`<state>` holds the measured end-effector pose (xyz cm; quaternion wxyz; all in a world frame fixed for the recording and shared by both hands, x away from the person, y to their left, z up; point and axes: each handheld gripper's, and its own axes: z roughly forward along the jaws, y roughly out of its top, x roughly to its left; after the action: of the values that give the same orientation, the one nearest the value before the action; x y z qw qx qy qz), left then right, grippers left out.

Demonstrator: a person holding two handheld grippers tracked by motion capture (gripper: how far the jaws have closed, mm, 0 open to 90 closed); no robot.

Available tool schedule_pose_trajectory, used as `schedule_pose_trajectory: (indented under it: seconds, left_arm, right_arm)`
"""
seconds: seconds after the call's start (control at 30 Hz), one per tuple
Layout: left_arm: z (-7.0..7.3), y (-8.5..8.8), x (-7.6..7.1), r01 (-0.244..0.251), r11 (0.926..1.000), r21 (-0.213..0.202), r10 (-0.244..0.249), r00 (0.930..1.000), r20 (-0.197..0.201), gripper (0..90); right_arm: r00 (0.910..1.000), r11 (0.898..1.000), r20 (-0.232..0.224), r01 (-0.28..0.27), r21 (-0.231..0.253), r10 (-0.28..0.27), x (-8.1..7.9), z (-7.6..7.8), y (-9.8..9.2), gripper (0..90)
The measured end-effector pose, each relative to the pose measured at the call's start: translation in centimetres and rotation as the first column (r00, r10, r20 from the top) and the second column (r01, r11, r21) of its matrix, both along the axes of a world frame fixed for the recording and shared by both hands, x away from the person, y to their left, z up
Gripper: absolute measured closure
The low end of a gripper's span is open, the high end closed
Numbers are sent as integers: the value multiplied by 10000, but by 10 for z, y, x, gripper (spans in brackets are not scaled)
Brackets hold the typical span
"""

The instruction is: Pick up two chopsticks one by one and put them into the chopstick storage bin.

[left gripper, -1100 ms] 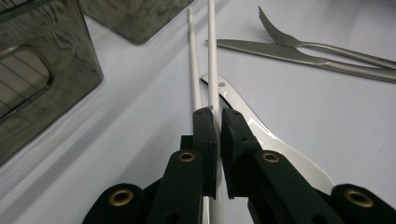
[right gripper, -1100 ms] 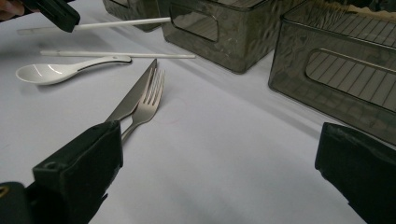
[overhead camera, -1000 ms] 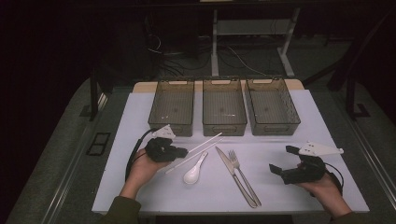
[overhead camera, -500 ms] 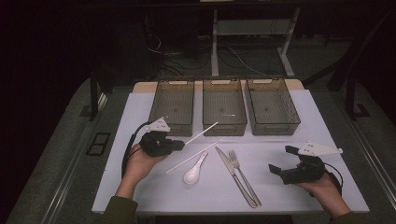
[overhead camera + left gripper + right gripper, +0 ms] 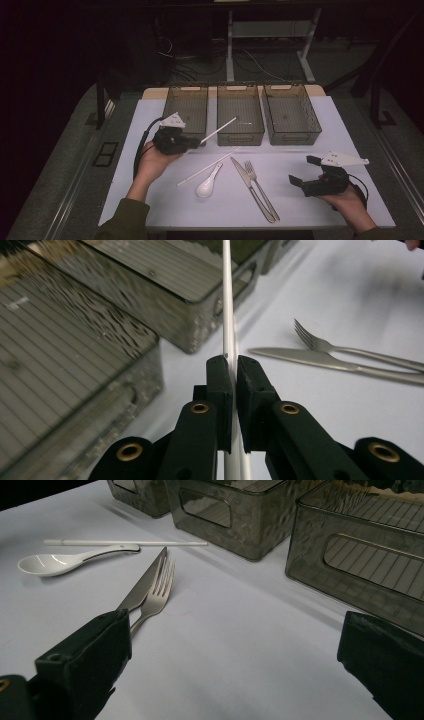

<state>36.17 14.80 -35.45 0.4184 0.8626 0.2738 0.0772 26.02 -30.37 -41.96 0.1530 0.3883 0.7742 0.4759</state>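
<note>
The left gripper (image 5: 192, 143) has its jaws clamped on a white chopstick (image 5: 220, 129), which runs out from between the jaws and slants up over the near edge of the middle bin (image 5: 240, 114) — clear of the counter (image 5: 300, 200). A second chopstick (image 5: 207, 167) lies on the counter below those jaws, beside the white spoon (image 5: 207, 185). The right gripper (image 5: 302, 172) rests with jaws wide apart and nothing in them — the knife (image 5: 142, 582) and fork (image 5: 157, 595) lie just ahead of its left jaw.
</note>
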Motion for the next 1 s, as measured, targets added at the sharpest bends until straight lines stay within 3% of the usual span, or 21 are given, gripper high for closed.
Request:
schedule_pose_trajectory:
  seconds: [0.37,0.67,0.83,1.0]
  left_arm:
    - [25,3,33,-422,9991,-14,422,9986,319,847]
    - [39,12,65,-958,9953,-137,965,9936,588,846]
    - [40,16,80,-1232,9921,-247,1247,9899,676,846]
    - [32,20,95,-1667,9856,-283,1681,9840,586,846]
  right_arm:
    - [10000,10000,-33,7,97,-7,0,0,-1,8]
    - [10000,9998,-44,53,166,-52,0,0,-2,9]
    - [10000,9998,-40,43,178,-42,1,0,-2,9]
    - [10000,9998,-55,42,186,-41,1,0,-2,9]
